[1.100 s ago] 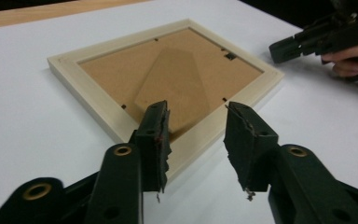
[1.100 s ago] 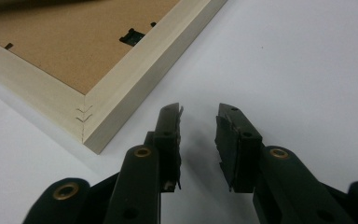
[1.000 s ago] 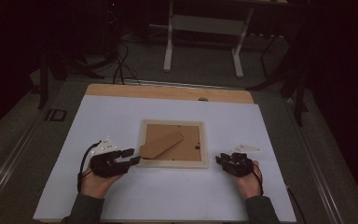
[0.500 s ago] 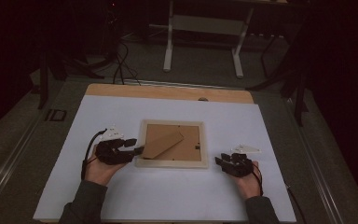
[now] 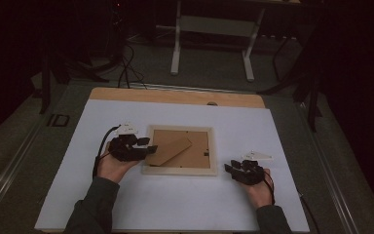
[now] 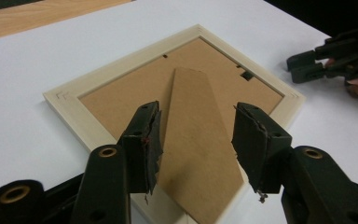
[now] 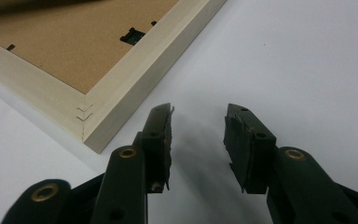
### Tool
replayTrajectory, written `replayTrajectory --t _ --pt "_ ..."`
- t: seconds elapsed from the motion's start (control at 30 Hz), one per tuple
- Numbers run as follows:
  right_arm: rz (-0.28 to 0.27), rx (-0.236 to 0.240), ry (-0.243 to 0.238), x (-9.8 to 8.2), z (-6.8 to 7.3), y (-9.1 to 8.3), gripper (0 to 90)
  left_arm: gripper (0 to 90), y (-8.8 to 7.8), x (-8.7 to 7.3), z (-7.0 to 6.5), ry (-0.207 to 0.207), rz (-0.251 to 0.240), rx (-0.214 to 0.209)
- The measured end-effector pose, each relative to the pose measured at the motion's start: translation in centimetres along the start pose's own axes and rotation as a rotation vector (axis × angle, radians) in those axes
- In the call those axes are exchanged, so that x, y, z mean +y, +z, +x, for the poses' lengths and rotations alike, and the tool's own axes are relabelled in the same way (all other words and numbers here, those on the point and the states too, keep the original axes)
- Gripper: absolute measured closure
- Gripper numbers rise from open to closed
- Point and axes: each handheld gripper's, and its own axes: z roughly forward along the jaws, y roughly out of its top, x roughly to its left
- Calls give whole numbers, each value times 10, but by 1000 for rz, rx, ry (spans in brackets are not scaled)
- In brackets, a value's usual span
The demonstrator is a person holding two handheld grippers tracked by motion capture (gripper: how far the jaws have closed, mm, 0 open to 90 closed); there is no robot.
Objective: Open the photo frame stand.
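frame: wooden picture frame face down mid-bench, stand flap flat | left tongs just been opening, astride flap, gripping nothing | right tongs apart, empty, beside frame corner, also just opening | progress: flap not yet raised

Between my black left hand-held gripper jaws lies the pale cream picture frame with its tan-brown backing board; beneath my black right hand-held gripper spreads the white worktop.
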Motion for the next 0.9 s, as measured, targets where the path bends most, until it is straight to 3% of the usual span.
replayTrajectory --t 0.2,0.9 --pt "6 5 -4 0 1 1 604 508 4 5 4 -12 1 12" --pt "7 7 -4 -1 0 1 592 547 26 14 18 -40 47 -12"
